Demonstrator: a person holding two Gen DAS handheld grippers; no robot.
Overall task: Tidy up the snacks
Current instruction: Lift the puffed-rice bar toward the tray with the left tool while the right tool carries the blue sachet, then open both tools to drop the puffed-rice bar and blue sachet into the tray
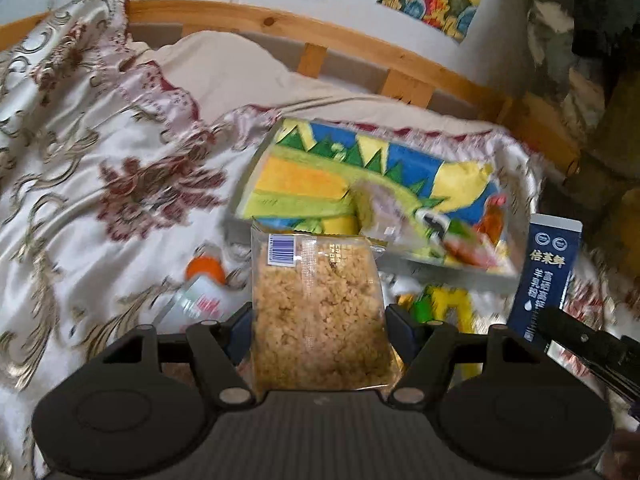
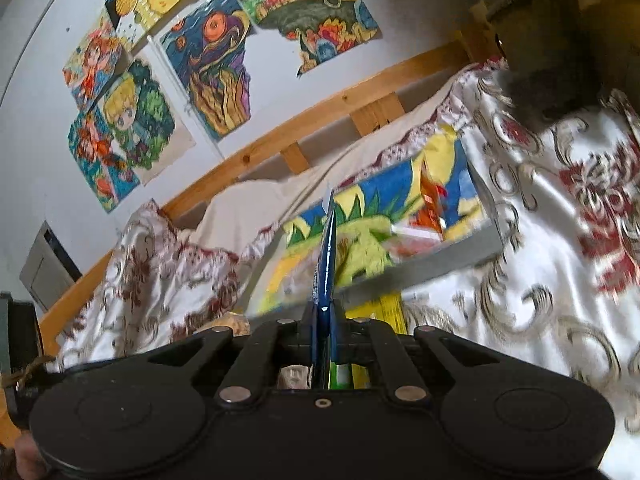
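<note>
My left gripper (image 1: 319,322) is shut on a clear bag of golden crumbly snack (image 1: 316,312), which stands upright between the fingers with its barcode at the top. Beyond it on the bed lies a shallow box painted with a green dinosaur (image 1: 320,176), holding a clear packet (image 1: 384,208) and an orange-red packet (image 1: 486,220). My right gripper (image 2: 326,320) is shut on a flat dark blue sachet (image 2: 327,256), seen edge-on here. In the left wrist view that sachet (image 1: 544,276) stands at the right with white lettering, gripped from below by the right gripper (image 1: 560,330). The painted box (image 2: 452,256) lies just beyond it.
An orange-capped item (image 1: 206,268), a white packet with red print (image 1: 200,300) and a yellow-green packet (image 1: 440,308) lie on the floral satin bedspread (image 1: 100,160). A wooden bed rail (image 1: 280,28) and a wall with drawings (image 2: 208,80) stand behind. A yellow packet (image 2: 380,308) lies below the right gripper.
</note>
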